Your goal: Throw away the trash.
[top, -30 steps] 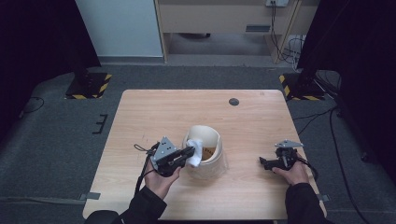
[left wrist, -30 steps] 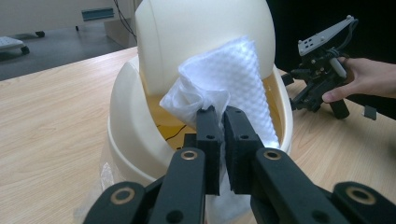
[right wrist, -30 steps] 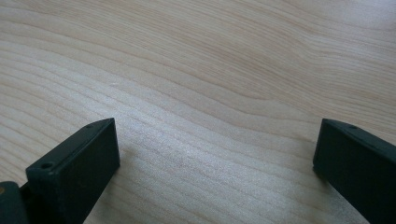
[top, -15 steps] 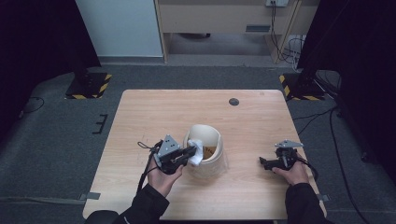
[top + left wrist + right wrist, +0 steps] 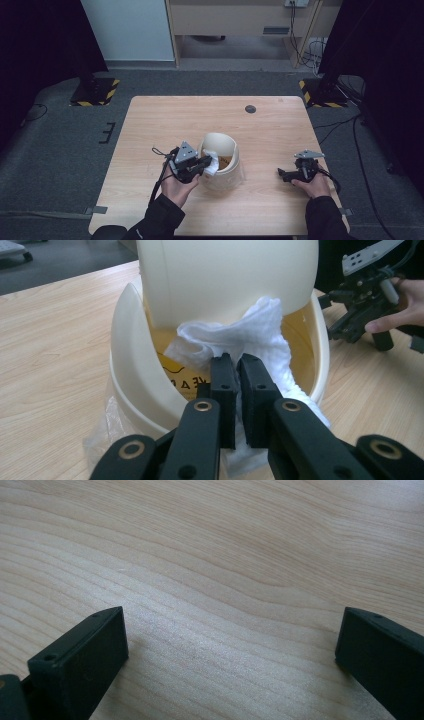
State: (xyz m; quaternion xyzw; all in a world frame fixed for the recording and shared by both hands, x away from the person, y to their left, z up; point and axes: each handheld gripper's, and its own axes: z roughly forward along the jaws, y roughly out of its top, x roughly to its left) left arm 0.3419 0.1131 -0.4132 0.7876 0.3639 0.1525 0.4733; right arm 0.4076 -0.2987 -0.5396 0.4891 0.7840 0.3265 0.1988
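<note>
High view: left gripper has edged closer to the cream plastic bin with its raised domed lid, white cloth wad clamped in its jaws.

Over the last second the left gripper crept rightward; the wad now lies across the bin's open rim, partly inside beneath the lid, apparently a deposit under way. Right gripper has stayed resting on the pale wooden table, well apart, jaws spread and empty.
</note>
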